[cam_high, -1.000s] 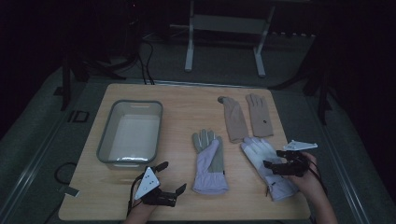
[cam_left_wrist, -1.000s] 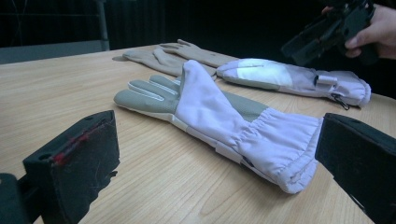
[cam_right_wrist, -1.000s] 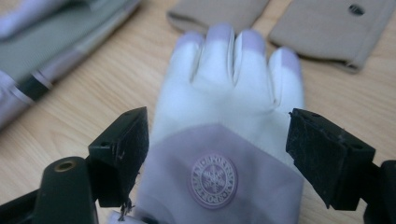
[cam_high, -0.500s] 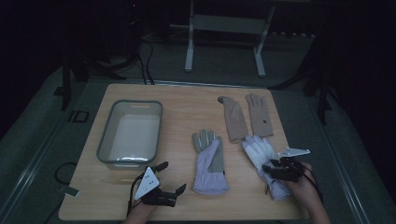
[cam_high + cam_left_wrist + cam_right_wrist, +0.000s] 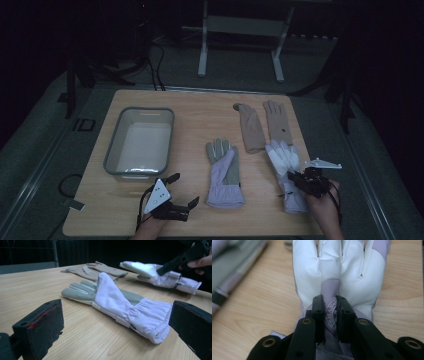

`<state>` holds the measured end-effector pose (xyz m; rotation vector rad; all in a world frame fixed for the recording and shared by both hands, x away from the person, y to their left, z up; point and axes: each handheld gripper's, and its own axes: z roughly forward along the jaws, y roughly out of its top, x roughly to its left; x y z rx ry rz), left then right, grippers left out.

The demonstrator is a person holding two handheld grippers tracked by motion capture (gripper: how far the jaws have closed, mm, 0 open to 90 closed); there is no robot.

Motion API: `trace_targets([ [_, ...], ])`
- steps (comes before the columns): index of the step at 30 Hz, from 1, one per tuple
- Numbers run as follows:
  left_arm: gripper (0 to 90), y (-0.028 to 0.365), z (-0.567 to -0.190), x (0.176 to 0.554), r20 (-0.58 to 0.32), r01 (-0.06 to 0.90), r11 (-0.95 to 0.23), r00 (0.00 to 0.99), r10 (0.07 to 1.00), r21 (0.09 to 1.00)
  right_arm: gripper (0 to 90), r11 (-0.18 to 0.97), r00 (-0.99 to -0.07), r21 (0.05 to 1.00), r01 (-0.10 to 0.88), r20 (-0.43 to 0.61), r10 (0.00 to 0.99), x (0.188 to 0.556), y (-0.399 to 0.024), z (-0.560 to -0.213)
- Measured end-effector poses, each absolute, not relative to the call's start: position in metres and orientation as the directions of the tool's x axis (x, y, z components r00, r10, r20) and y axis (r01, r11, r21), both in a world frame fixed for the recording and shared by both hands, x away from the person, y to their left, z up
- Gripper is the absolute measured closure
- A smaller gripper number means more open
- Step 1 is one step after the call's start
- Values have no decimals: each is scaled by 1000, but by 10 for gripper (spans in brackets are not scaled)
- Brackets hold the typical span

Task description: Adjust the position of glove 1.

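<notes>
Right gripper (image 5: 329,315) low in the frame, jaws just squeezed in, pinching a fold of the white glove (image 5: 337,270). Bare table (image 5: 249,315) beside it. Left gripper (image 5: 172,197) spread wide, near the bottom edge.

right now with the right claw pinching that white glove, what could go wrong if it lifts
1. The right claw has just been closing and pinches only a small fold of fabric on the back of the white glove; the fold may slip out on lifting.
2. The glove's fingertips lie close to the tan gloves, so dragging it could shift them.
3. The left claw stands open beside the grey-palmed glove, so nothing steadies the lifted glove's cuff, which may droop.
</notes>
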<state>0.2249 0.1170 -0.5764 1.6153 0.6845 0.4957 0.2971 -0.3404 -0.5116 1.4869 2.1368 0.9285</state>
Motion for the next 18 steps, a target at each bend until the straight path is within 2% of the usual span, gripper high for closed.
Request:
trace_targets([
  [6, 2, 117, -576, 225, -62, 152, -73, 731, 680, 986, 792, 183, -318, 729, 659, 50, 947, 292, -329, -494],
  [7, 2, 117, -576, 224, -60, 151, -76, 732, 678, 986, 793, 184, -284, 740, 647, 10, 959, 290, -322, -486],
  [18, 2, 117, -576, 224, -58, 148, -76, 734, 677, 986, 798, 82, -251, 772, 630, 102, 963, 288, -293, -459],
])
